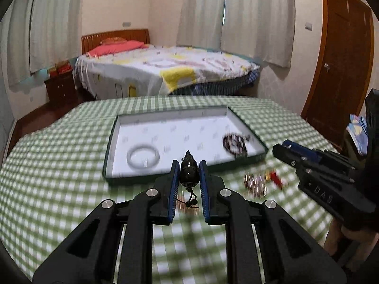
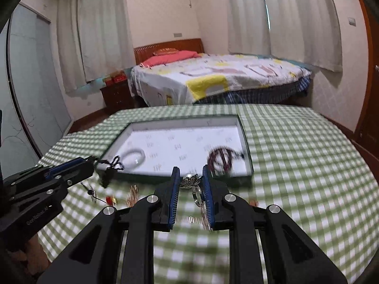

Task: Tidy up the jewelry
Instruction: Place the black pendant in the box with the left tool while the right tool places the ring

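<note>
A shallow tray (image 1: 113,142) with a white floor lies on the green checked cloth; it also shows in the right wrist view (image 2: 246,142). Inside lie a pale bangle (image 1: 142,156) (image 2: 135,156) and a dark beaded bracelet (image 1: 234,144) (image 2: 221,159). My left gripper (image 1: 189,171) is shut on a black pendant (image 1: 188,170) with a cord, just before the tray's near rim. My right gripper (image 2: 190,182) is shut on a silver ring (image 2: 193,184) with a pearl ornament, also near the near rim. Gold and red pieces (image 1: 258,183) (image 2: 123,197) lie loose on the cloth.
The right gripper (image 1: 315,170) shows at the right of the left wrist view; the left gripper (image 2: 54,177) shows at the left of the right wrist view, cord hanging. Beyond the table are a bed (image 1: 165,71), a nightstand (image 1: 61,87) and a wooden door (image 1: 341,71).
</note>
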A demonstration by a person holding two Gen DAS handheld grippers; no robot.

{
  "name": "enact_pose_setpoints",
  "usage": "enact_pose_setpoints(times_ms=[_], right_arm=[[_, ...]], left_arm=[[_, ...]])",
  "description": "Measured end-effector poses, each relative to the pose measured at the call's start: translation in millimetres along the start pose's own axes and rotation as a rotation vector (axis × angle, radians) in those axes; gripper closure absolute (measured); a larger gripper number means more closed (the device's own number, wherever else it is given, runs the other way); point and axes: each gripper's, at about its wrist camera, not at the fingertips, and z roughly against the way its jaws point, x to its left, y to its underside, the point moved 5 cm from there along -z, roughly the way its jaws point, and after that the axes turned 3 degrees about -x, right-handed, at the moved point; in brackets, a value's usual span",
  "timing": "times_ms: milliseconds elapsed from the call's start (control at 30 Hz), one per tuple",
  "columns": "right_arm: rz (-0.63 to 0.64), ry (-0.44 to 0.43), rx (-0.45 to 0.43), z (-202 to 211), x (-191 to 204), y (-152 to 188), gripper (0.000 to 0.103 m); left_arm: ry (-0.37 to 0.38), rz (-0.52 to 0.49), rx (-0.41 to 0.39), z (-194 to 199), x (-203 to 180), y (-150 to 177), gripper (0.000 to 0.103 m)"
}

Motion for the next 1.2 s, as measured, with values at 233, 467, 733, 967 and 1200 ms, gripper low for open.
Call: enact_pose_setpoints(times_ms=[233, 467, 733, 967, 1200], right_arm=[[0.002, -0.038, -0.035, -38, 6, -41, 0.082], [0.0, -0.044, 0.051, -94, 4, -34, 0.082], [-0.007, -0.039, 0.18, -140, 1, -7, 0.083], [0.002, -0.05, 0.251, -158, 1, 4, 0.082], [0.004, -0.061, 0.271, -162, 1, 8, 0.08]], left_arm=[[-0.012, -0.001, -0.048, -38, 4, -36, 0.086], [-0.012, 0.019, 0.031, -101, 11, -28, 0.086], [-0.022, 0.028, 0.153, -151, 22, 3, 0.086], [-0.018, 0.06, 0.216, -170, 32, 11, 0.086], [-0.011, 0.085, 0.226, -171, 37, 14, 0.069]])
